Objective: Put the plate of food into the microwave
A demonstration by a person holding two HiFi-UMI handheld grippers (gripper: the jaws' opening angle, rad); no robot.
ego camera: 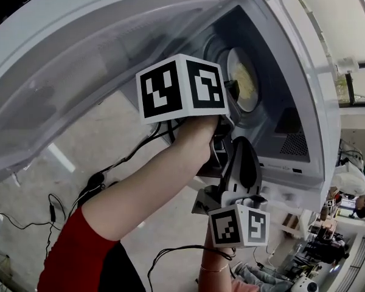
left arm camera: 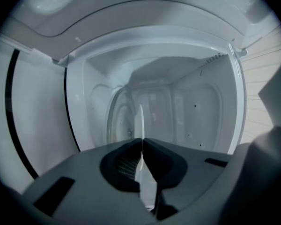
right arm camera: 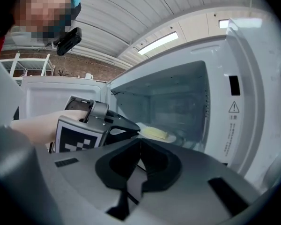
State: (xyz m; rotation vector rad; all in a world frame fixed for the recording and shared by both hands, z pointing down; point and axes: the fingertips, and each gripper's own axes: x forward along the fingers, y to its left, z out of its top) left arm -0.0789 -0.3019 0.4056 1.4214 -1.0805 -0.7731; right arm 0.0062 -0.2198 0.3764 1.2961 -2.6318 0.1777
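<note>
A white plate with yellow food sits inside the open microwave. My left gripper, below its marker cube, reaches into the cavity and is shut on the plate's near rim. In the left gripper view that rim runs edge-on up from the left gripper. The right gripper view shows the plate level in the cavity with the left gripper at its edge; whether it rests on the floor I cannot tell. My right gripper is shut and empty, outside the opening.
The microwave door stands swung wide beside my left arm. The round turntable lies on the cavity floor. Cables trail over the floor below. A control panel strip borders the opening.
</note>
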